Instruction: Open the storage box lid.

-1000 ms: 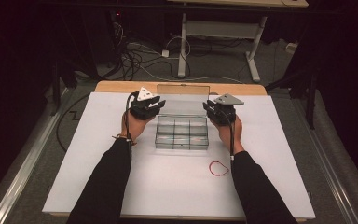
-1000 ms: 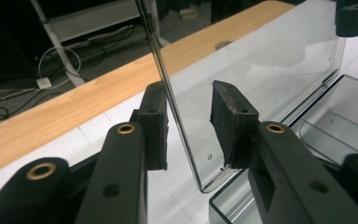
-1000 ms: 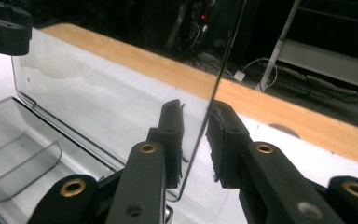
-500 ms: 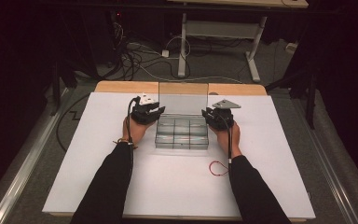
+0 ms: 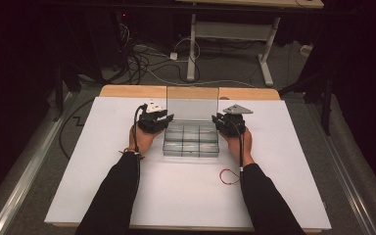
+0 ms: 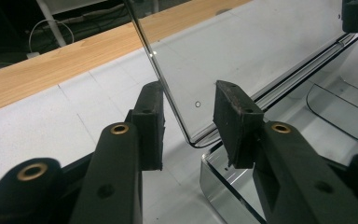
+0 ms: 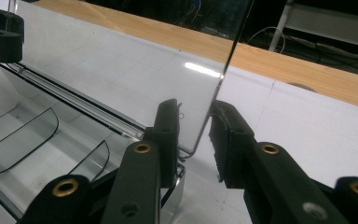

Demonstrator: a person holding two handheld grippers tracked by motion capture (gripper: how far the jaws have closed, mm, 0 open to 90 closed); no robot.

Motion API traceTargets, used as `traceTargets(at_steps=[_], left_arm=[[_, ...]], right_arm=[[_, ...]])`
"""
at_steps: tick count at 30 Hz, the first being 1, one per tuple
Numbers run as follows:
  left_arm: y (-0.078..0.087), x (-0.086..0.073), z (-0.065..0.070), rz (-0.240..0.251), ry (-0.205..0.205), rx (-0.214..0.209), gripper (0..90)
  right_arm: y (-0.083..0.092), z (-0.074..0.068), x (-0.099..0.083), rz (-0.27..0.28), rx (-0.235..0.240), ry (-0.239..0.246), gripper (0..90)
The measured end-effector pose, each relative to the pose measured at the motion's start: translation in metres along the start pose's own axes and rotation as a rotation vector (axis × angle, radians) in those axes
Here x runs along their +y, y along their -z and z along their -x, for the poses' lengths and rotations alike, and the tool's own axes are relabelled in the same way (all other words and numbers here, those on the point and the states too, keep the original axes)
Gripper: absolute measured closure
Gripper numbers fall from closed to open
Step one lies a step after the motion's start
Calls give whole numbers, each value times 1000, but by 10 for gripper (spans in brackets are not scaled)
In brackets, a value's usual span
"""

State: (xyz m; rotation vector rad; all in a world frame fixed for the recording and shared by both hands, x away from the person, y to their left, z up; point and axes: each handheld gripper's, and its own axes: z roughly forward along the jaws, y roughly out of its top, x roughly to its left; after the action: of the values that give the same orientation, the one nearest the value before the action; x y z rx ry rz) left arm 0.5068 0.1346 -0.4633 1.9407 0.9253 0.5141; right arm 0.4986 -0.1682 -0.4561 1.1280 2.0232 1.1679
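A clear plastic compartment box (image 5: 191,144) sits mid-table with its lid (image 5: 192,103) standing upright. My left gripper (image 5: 164,120) is at the lid's left edge and my right gripper (image 5: 219,121) at its right edge. In the left gripper view the lid (image 6: 261,46) passes between the open jaws (image 6: 191,116), close against the left pad (image 6: 151,121) and apart from the other. In the right gripper view the lid's edge (image 7: 214,93) stands between the open jaws (image 7: 193,130), unpinched. The box compartments (image 7: 28,135) look empty.
A red loop of cord (image 5: 229,176) lies on the white table top (image 5: 298,161) near the right forearm. A wooden strip (image 5: 127,91) runs along the table's far edge. Cables and a desk frame (image 5: 225,34) are on the floor beyond.
Both hands have slid slightly toward the near side, down along the lid's side edges. The lid stays upright and the box has not shifted.
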Motion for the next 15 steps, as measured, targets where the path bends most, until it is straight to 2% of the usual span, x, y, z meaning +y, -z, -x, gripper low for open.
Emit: traceTargets(at_steps=[6,15], left_arm=[[-1,-1,-1,10,17,-6,617],[-1,-2,-1,14,21,-5,617]], right_arm=[[0,0,-1,5,-6,-11,725],[0,-1,-2,9,-13,-18,725]])
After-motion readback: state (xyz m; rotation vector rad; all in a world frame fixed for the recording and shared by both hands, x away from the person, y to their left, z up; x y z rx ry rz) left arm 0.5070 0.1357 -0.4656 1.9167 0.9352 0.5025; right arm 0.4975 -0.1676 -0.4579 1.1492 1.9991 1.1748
